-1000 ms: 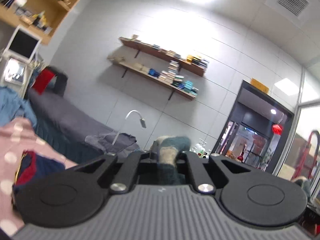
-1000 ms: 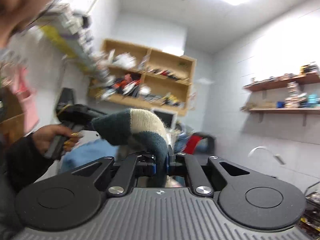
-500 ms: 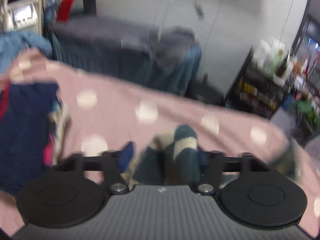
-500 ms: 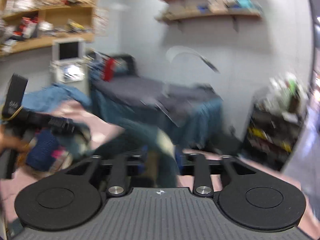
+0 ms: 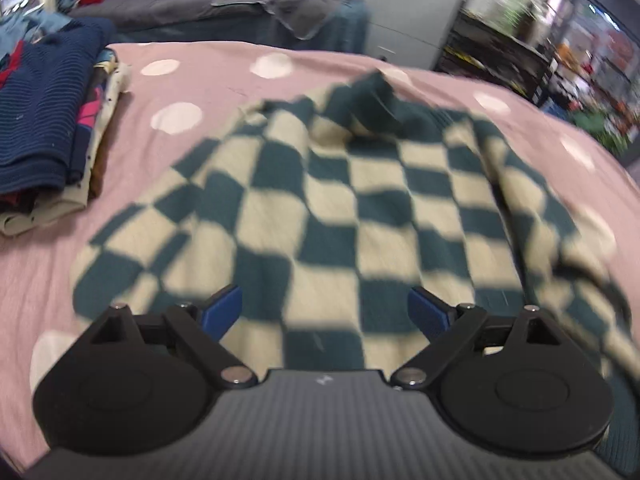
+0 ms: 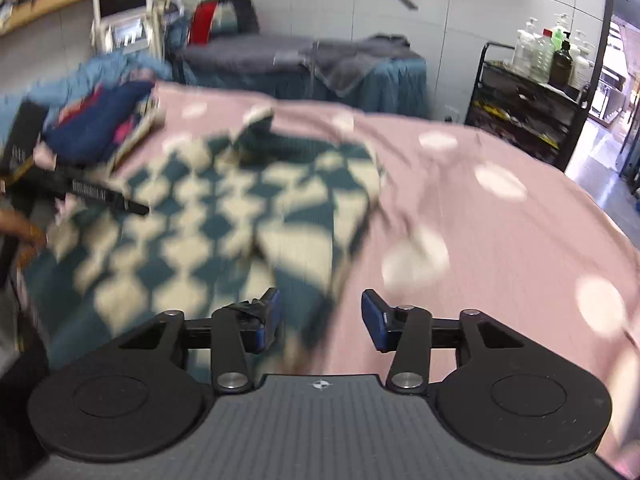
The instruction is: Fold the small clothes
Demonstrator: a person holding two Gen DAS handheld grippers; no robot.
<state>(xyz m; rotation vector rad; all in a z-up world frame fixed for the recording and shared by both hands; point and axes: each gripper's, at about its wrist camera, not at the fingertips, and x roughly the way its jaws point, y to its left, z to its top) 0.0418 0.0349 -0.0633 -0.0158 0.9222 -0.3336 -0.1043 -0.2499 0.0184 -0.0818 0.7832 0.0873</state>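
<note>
A teal and cream checkered knit garment lies spread on the pink dotted bed cover. My left gripper is open just above the garment's near edge, holding nothing. In the right wrist view the garment lies left of centre on the cover. My right gripper is open over the garment's right near corner, empty. The left gripper's body shows at the left edge of that view.
A pile of folded clothes with a navy sweater on top sits at the cover's far left, also in the right wrist view. Behind stands a grey-covered bed. A black cart with bottles stands at the right.
Both grippers swung down from facing the room to facing the bed. Both were shut on the garment and have let go; it now lies spread on the cover.
</note>
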